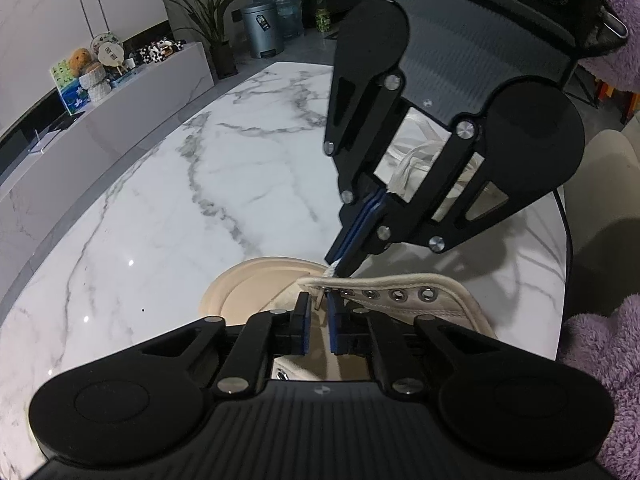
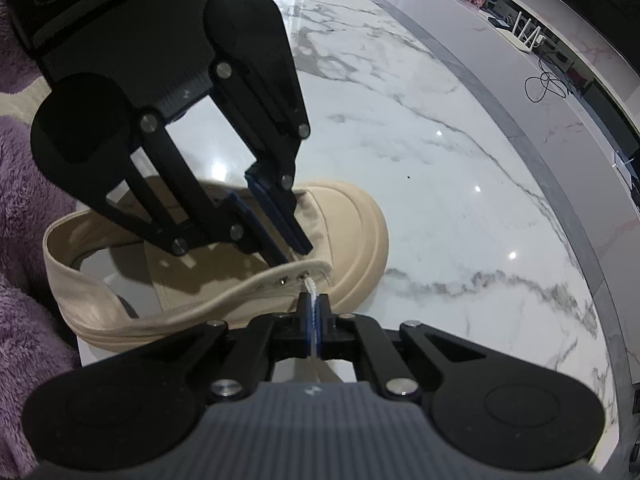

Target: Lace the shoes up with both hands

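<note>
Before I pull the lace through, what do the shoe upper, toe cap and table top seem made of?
The shoe upper looks like beige canvas: matte cloth with a stitched edge. The toe cap is probably rubber: smooth, moulded, with a dull sheen. The table top is white grey-veined marble or a lookalike, polished, since lamps reflect as bright spots.

The right hand-held gripper (image 2: pixel 313 314) pinches a white lace (image 2: pixel 311 289) beside the beige shoe (image 2: pixel 352 232) on the marble tabletop (image 2: pixel 460 200); the left hand-held gripper (image 2: pixel 294 248) reaches inside.
</note>
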Available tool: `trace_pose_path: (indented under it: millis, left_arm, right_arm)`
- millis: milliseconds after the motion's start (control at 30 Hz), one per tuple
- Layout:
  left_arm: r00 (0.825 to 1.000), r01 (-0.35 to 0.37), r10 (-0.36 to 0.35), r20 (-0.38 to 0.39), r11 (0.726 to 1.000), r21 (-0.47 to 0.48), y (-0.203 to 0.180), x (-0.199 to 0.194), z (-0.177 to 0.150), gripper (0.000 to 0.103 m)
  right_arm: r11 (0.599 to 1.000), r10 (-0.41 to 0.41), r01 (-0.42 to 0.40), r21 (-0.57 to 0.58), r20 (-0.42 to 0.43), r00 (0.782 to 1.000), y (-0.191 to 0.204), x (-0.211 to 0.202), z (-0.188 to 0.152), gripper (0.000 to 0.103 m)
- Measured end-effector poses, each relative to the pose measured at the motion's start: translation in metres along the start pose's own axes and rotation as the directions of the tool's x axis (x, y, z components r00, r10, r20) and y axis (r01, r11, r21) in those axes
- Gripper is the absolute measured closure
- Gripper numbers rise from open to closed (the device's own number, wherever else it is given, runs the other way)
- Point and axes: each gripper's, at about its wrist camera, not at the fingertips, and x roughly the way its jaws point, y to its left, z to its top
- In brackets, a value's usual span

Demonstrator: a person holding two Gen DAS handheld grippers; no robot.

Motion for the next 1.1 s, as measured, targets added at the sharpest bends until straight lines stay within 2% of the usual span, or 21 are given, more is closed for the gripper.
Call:
trace_pose_path:
  millis: [267, 367, 433, 500, 700, 767, 867, 1100]
  left_arm:
    - [1.0, -0.002, 0.002, -0.014, 1.0, -0.006, 0.0, -0.005, -0.002, 0.102]
    - [1.0, -0.018, 0.018, -0.013, 1.0, 0.004, -0.001, -0.012, -0.004, 0.102]
    - [1.0, -0.028, 0.028, -0.013, 1.0, 0.004, 0.0, -0.017, -0.005, 0.102]
    - [0.999, -0.036, 0.036, -0.011, 0.999, 0.005, 0.002, -0.023, -0.007, 0.102]
    - [0.999, -0.042, 0.042, -0.003, 0.999, 0.004, 0.005, -0.033, -0.01, 0.102]
    - [0.999, -0.044, 0.044, -0.001, 0.999, 0.001, 0.006, -0.034, -0.011, 0.102]
    - [0.999, -0.043, 0.043, 0.001, 0.999, -0.006, 0.008, -0.035, -0.012, 0.102]
    - [0.998, -0.068, 0.068, -0.001, 0.997, -0.028, 0.007, -0.044, -0.018, 0.101]
  right_arm:
    - [1.0, -0.002, 0.002, 0.019, -0.01, 1.0, -0.002, -0.004, 0.001, 0.097]
    - [1.0, -0.007, 0.007, 0.03, 0.018, 1.0, -0.005, -0.016, 0.004, 0.095]
    - [0.999, -0.006, 0.004, 0.034, 0.043, 0.999, -0.005, -0.023, 0.008, 0.081]
    - [1.0, 0.007, -0.008, 0.025, 0.059, 0.998, -0.002, -0.027, 0.015, 0.079]
    - [0.999, 0.02, -0.018, -0.051, 0.039, 0.999, 0.013, -0.014, 0.034, 0.081]
    - [0.998, 0.025, -0.023, -0.066, 0.027, 0.999, 0.015, -0.008, 0.037, 0.084]
    - [0.997, 0.018, -0.016, -0.081, 0.023, 1.0, 0.019, -0.003, 0.039, 0.097]
    - [0.997, 0.0, -0.002, -0.079, -0.015, 1.0, 0.025, 0.002, 0.043, 0.1]
